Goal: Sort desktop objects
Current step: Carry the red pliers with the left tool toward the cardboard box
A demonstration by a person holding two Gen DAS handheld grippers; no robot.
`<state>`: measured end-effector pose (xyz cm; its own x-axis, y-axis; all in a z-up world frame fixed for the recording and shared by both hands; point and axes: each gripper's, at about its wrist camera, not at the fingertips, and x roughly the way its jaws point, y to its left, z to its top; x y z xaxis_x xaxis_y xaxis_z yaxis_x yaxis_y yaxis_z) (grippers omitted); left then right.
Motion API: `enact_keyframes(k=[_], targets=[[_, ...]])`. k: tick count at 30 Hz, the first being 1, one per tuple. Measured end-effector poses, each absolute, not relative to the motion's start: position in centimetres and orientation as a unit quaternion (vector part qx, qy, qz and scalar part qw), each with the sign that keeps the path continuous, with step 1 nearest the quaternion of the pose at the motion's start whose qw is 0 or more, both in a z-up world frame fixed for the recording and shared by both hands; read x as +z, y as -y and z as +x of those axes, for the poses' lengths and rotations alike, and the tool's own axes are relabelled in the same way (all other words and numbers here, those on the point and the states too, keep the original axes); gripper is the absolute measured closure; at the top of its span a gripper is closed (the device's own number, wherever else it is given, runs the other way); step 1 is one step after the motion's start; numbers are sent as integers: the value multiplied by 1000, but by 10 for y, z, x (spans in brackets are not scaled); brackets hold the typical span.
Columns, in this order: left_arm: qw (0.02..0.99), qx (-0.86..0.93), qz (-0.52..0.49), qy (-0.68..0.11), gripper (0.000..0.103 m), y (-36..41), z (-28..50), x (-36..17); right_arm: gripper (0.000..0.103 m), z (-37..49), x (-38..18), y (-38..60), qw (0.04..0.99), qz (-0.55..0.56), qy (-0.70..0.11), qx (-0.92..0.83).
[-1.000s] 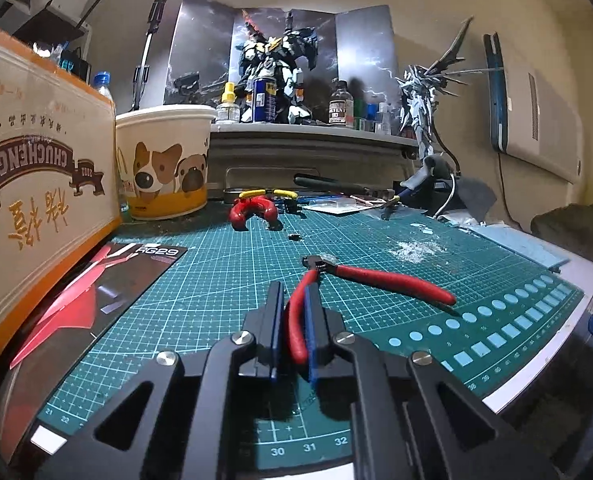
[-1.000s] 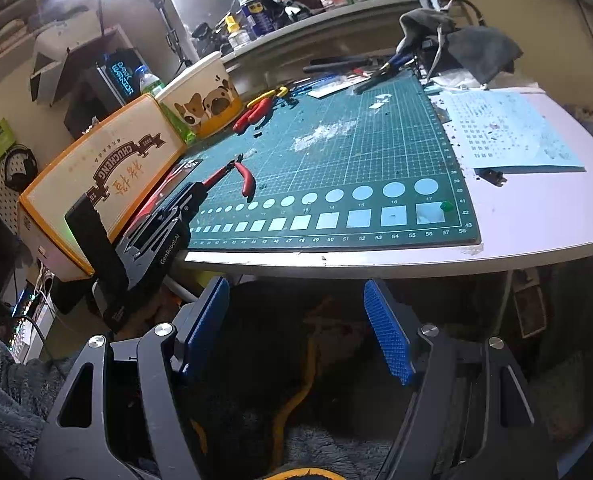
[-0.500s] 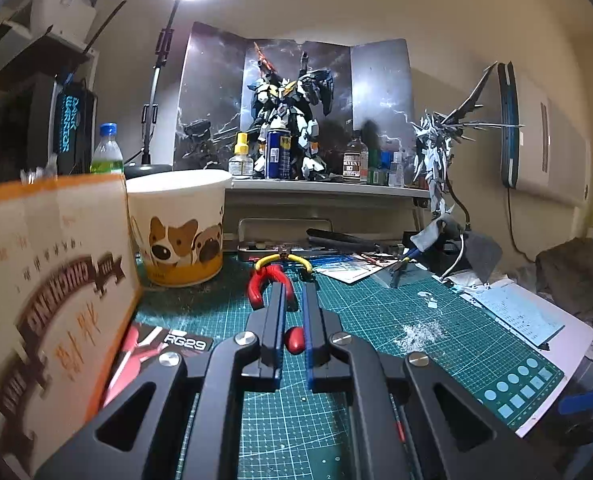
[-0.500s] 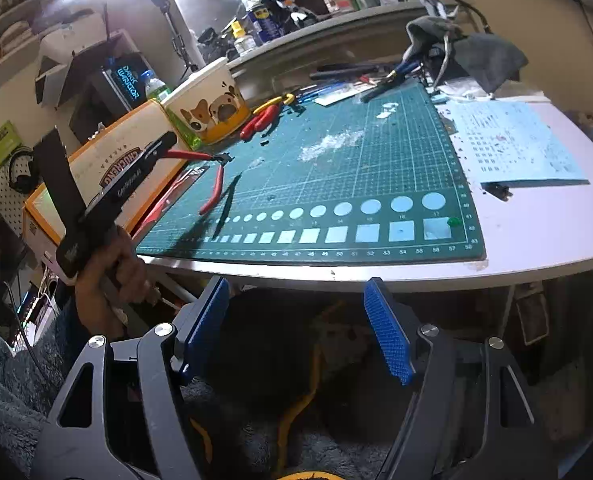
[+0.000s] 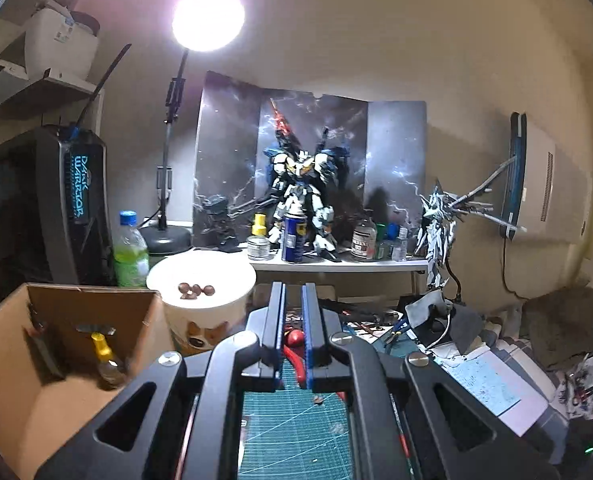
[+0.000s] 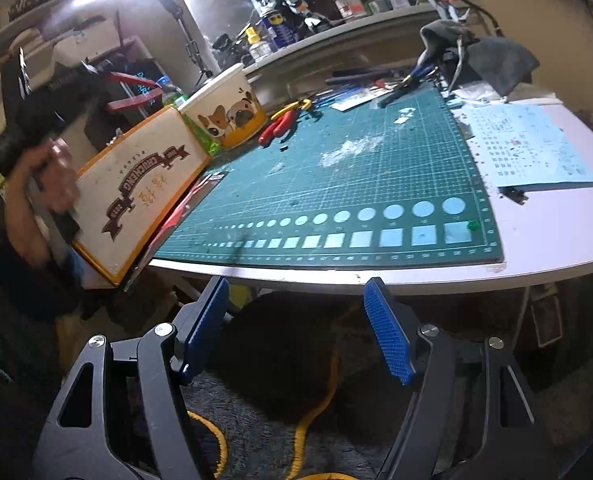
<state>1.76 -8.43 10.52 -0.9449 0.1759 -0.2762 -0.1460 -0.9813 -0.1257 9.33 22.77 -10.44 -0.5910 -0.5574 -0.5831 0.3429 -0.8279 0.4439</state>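
Over the tabletop, the left wrist view shows the left gripper far higher than a second ago, when it sat low on the green cutting mat; it now looks down into the open cardboard box at its left, and its jaws are pressed nearly together on a red-handled cutter, of which only a glossy red handle shows between the blue pads. That lift suggests the tool is on its way to the box, where a small yellow-capped bottle already lies. From the right wrist view the same cutter is blurred but readable, raised clear of the mat above the box's printed wall, its two slim red handles splayed apart. The right gripper hangs below the tabletop edge, unmoved, jaws wide and holding nothing, while another red and yellow plier waits beside the dog-print tub
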Motion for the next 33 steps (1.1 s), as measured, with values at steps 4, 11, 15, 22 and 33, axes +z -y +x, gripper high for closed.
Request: enact_keyframes(k=[4, 11, 15, 22, 33], targets=[[67, 983, -159, 60, 96, 130, 20, 140, 35, 95, -105, -224, 266, 372, 151, -876], [-5, 986, -168, 18, 96, 201, 1, 164, 35, 94, -112, -220, 277, 378, 160, -869], [-34, 977, -212, 13, 96, 234, -33, 147, 35, 94, -112, -217, 279, 378, 157, -869], [-87, 953, -289, 29, 96, 289, -80, 97, 35, 91, -111, -218, 267, 380, 152, -872], [-105, 920, -375, 31, 96, 321, -129, 33, 35, 87, -111, -217, 261, 381, 148, -875]])
